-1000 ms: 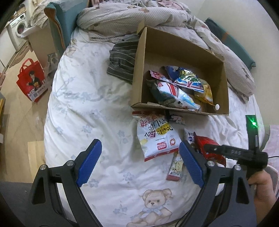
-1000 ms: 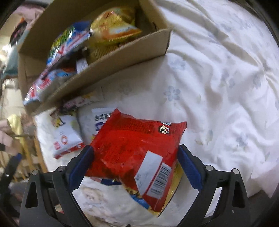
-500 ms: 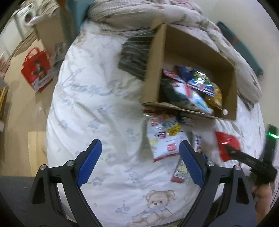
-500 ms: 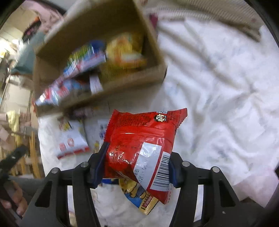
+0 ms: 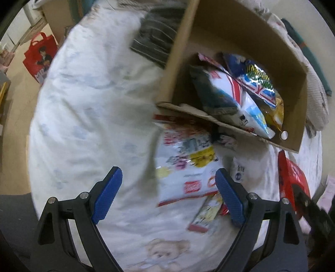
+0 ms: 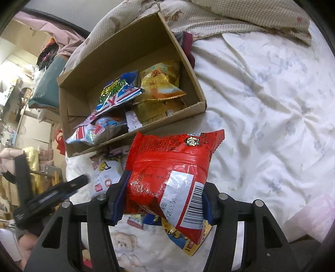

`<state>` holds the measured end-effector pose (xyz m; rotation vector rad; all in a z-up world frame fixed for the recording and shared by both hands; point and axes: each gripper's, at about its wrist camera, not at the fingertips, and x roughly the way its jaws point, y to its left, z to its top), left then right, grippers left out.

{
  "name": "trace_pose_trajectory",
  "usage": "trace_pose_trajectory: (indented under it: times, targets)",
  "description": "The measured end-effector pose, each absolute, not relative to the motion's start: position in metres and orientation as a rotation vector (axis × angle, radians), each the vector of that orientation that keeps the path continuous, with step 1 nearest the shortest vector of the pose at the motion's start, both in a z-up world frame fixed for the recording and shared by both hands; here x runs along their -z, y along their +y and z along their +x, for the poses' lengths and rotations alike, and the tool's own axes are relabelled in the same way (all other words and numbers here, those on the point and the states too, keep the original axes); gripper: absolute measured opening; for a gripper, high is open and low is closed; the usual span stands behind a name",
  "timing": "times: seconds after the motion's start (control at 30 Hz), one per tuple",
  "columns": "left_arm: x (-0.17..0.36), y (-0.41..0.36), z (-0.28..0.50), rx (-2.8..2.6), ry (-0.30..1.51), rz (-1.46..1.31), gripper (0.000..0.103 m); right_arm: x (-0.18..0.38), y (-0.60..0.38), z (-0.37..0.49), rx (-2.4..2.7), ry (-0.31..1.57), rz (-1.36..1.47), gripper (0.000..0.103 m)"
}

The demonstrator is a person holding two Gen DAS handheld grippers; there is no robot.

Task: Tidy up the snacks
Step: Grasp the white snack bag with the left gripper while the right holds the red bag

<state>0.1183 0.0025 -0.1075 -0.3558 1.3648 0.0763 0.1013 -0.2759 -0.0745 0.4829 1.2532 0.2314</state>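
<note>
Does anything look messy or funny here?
Yes. The white snack bag lies on the bed with its top tucked under the cardboard box, and two bags inside poke over the box's low front edge.

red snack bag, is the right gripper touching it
Touching. The right wrist view shows the right gripper shut on the red snack bag, a finger pressed into each side, lifting it clear of the bed.

From my remote seat this reads as a lived-in home bedroom: a bed under a white floral sheet (image 6: 272, 100) printed with a teddy bear (image 6: 123, 244), a rumpled checked quilt (image 6: 230, 18) at twelve o'clock, and a red shopping bag (image 5: 39, 56) on the floor at ten o'clock.
</note>
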Motion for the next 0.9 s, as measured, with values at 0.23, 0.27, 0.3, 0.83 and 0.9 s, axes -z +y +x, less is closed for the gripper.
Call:
trace_pose_trajectory:
  times: [0.23,0.27,0.3,0.83,0.9]
  targets:
    - [0.146,-0.027,0.144,-0.094,1.45,-0.288,0.088,0.075,-0.281,0.104,-0.242,1.25,0.524,0.06]
    - [0.152,-0.028,0.146,-0.091,1.467,-0.296,0.088,0.075,-0.281,0.104,-0.244,1.251,0.527,0.06]
    - [0.155,-0.028,0.146,-0.09,1.471,-0.299,0.088,0.075,-0.28,0.104,-0.246,1.251,0.528,0.06]
    - [0.133,-0.016,0.107,-0.003,1.43,-0.243,0.045,0.075,-0.266,0.104,-0.293,1.257,0.516,0.06]
    - [0.127,-0.011,0.1,-0.005,1.429,-0.242,0.045,0.074,-0.264,0.102,-0.299,1.259,0.513,0.06]
